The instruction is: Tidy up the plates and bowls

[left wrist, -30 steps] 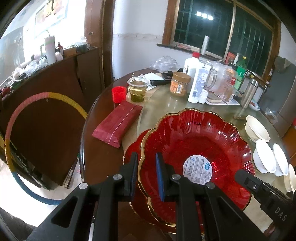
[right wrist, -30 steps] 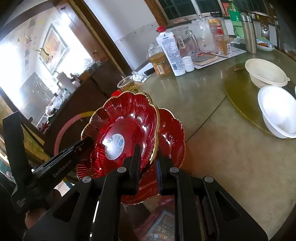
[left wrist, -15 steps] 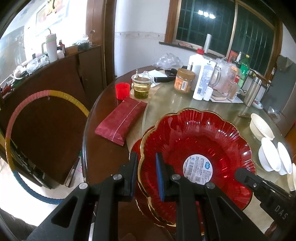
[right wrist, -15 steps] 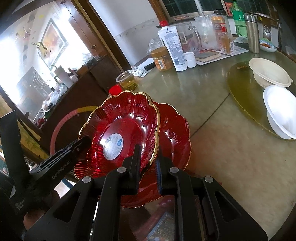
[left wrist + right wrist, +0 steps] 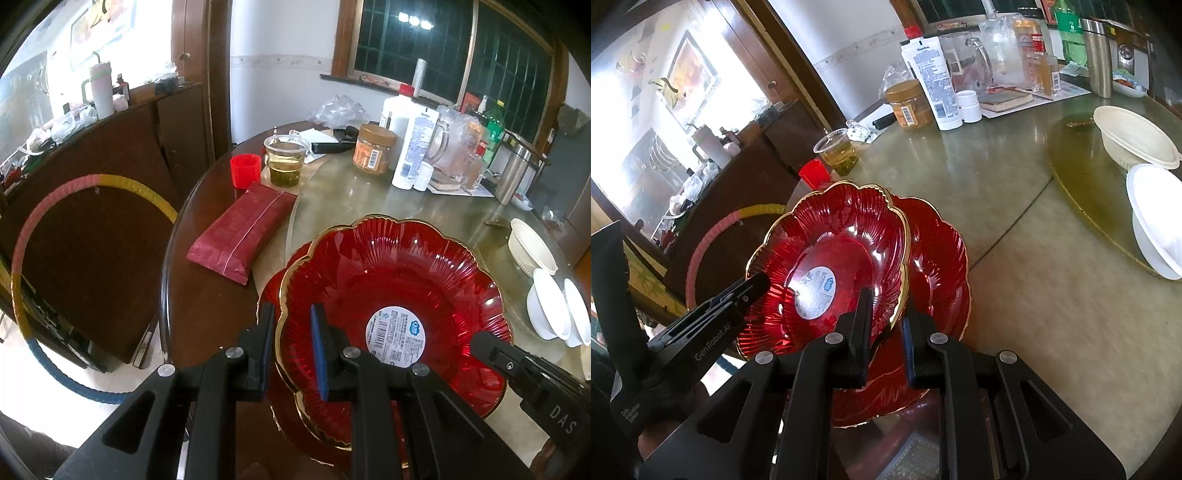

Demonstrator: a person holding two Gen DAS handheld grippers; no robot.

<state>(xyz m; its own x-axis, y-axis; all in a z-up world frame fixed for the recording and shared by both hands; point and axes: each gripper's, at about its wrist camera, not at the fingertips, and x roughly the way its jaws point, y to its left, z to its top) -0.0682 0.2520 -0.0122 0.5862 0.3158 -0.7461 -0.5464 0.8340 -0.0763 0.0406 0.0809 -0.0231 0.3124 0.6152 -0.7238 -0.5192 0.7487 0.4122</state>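
The left gripper point(image 5: 291, 345) pinched the gold-trimmed rim of the upper red plate point(image 5: 406, 280) on one side, and the right gripper point(image 5: 886, 334) was clamped on the rim of the same plate on the other side. That plate, with a round white label at its centre, was held tilted just above a second red plate point(image 5: 938, 251) lying near the table's point(image 5: 1015, 295) near edge. Toward the right edge sat white bowls point(image 5: 1156, 214), some overlapping. A red packet point(image 5: 242, 230) lay near the left edge, with a red cup point(image 5: 245, 171) and a clear cup of yellowish liquid point(image 5: 284, 160) beyond it.
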